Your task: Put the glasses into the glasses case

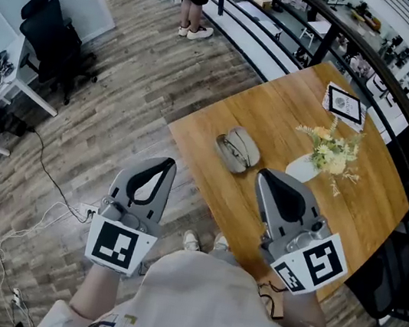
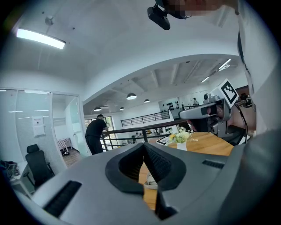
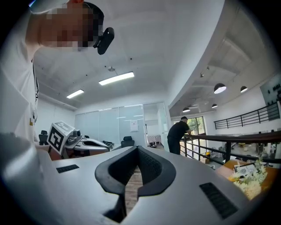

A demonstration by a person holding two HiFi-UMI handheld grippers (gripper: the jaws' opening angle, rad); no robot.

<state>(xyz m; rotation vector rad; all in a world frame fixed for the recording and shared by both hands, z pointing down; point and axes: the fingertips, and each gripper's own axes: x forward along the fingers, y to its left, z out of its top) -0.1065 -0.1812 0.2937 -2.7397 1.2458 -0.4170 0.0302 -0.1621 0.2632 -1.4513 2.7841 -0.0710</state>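
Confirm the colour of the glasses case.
Light grey. The glasses case shows best in the head view.

Left gripper and right gripper are held side by side, pointed forward, jaws closed tip to tip.

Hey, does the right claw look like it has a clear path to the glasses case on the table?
Probably yes. The right claw hangs shut just short of the glasses case, with only bare table between them; the vase stands off to the side.
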